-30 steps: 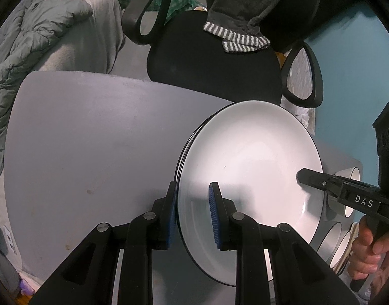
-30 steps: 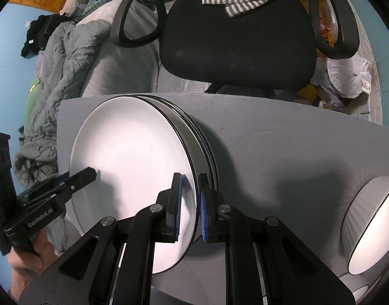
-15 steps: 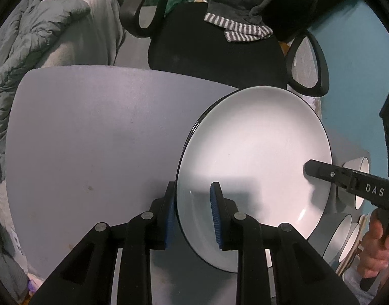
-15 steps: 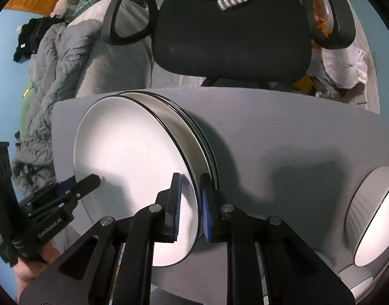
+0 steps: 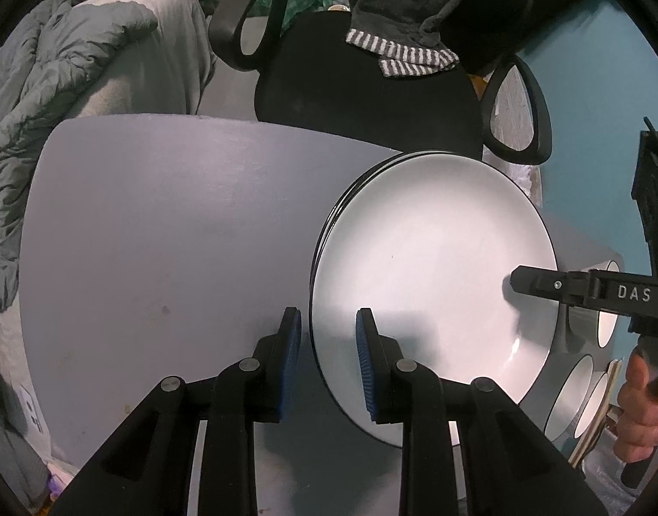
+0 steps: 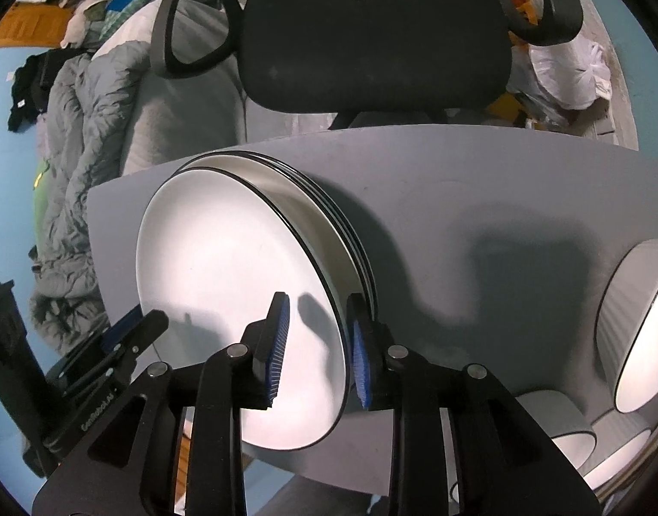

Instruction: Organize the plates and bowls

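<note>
A stack of white plates with black rims point(image 5: 432, 275) lies on the grey table point(image 5: 165, 223); the same stack shows in the right wrist view point(image 6: 225, 284). My left gripper point(image 5: 329, 359) is open, its blue pads either side of the stack's near rim, a gap on each side. My right gripper point(image 6: 318, 346) is open too and straddles the opposite rim of the top plate. Each gripper shows in the other's view: the right one point(image 5: 543, 288) over the plate's far edge, the left one point(image 6: 131, 335) at the stack's left edge.
Several grey ribbed bowls stand at the table's right end point(image 6: 634, 331), also seen in the left wrist view point(image 5: 582, 370). A black office chair point(image 6: 371, 38) with a striped cloth stands behind the table. A grey duvet point(image 5: 36, 99) lies to the left.
Both grippers have opened: their pads were pinched on the plate rims and now stand apart from them. The stack has settled flat on the table.
</note>
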